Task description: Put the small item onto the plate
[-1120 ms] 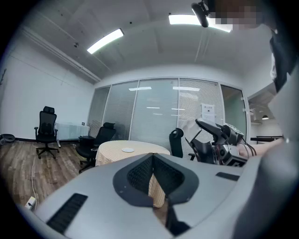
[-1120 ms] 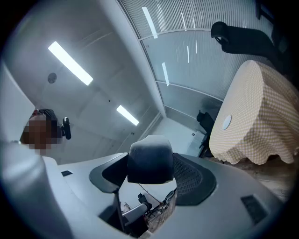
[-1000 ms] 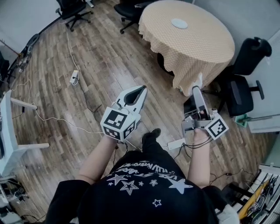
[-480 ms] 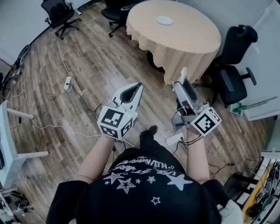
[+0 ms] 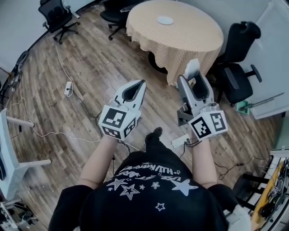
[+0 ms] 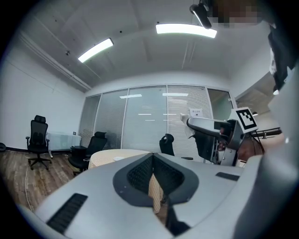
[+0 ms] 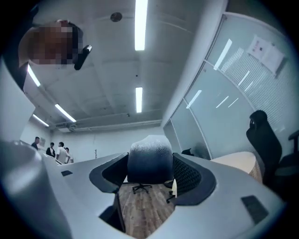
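A small white plate (image 5: 165,20) lies on the round table with a tan cloth (image 5: 180,40), far ahead of both grippers. My right gripper (image 5: 192,68) is held in the air well short of the table, shut on a small white rounded item (image 5: 191,67). In the right gripper view the item (image 7: 149,161) fills the gap between the jaws. My left gripper (image 5: 142,82) is beside it at the same height, shut with nothing in it; its jaws meet at a point. In the left gripper view the plate (image 6: 117,158) shows small on the table behind the left gripper (image 6: 153,156), with the right gripper (image 6: 210,135) to the right.
Black office chairs stand at the table's right (image 5: 237,67) and far side (image 5: 119,11), and another at the top left (image 5: 54,16). Cables and a power strip (image 5: 68,88) lie on the wooden floor. A white desk edge (image 5: 6,149) is at the left. Several people stand far off (image 7: 51,149).
The right gripper has risen and swung left with the item in it. The left gripper has shifted slightly. The table sits more centrally in the head view.
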The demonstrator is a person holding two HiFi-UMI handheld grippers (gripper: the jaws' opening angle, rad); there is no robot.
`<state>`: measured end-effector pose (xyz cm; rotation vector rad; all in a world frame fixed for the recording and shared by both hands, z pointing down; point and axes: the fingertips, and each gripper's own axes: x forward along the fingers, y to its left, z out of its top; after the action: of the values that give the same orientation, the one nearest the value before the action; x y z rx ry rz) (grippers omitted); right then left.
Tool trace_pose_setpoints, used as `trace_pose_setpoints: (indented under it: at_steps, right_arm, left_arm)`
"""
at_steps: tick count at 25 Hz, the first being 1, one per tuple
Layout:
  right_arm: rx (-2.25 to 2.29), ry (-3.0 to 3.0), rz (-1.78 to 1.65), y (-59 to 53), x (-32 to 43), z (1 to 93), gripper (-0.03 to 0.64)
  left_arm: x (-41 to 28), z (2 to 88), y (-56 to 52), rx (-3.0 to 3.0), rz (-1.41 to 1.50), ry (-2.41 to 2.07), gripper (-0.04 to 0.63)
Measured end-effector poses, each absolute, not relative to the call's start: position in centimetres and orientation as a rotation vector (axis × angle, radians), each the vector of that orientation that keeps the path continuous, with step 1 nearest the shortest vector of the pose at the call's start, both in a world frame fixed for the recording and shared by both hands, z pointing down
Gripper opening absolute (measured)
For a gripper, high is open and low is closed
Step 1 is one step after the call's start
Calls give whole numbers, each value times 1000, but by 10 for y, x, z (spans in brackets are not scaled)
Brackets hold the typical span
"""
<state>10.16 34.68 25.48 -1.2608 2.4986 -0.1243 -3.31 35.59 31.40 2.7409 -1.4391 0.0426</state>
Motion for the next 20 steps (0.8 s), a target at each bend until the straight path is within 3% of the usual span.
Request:
trace_pose_setpoints:
  at_steps: [8,20]
  right_arm:
    - [-1443,2545,-44,327,96,284,302]
    - [-1512,2551,-97,210,114,305,302]
  left_arm:
    - [-36,330,340,2735,92,-1441,0]
    - [-38,339,235,2679,144,-1479,0]
